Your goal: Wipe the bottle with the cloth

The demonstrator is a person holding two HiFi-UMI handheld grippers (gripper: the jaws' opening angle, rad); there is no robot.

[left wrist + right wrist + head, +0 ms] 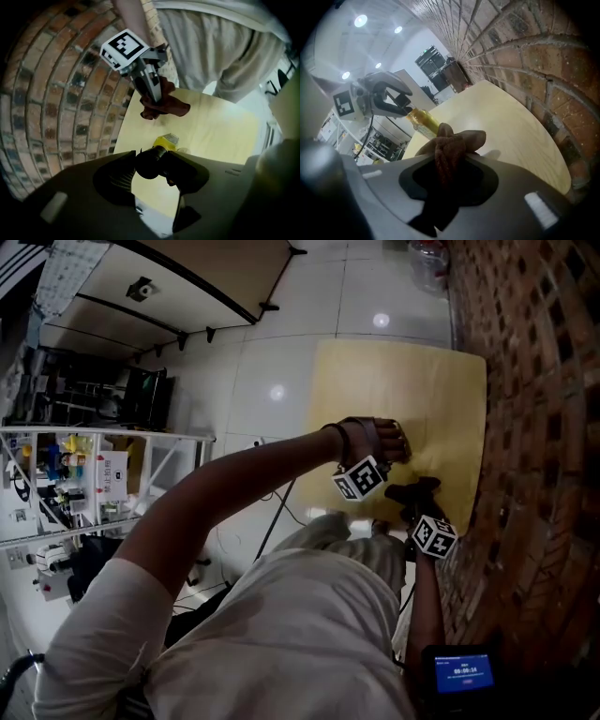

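The left gripper [151, 165] has its jaws closed on the dark cap end of the yellow-labelled bottle [167, 140], holding it above the pale table [403, 390]. To its right, the right gripper [448, 162] pinches the bunched brown cloth [451, 140], near the bottle but apart from it. A brick wall [534, 427] borders the table's right.

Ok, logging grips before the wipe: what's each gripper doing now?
Left gripper: closed on the bottle, at its cap.
Right gripper: closed on the cloth.
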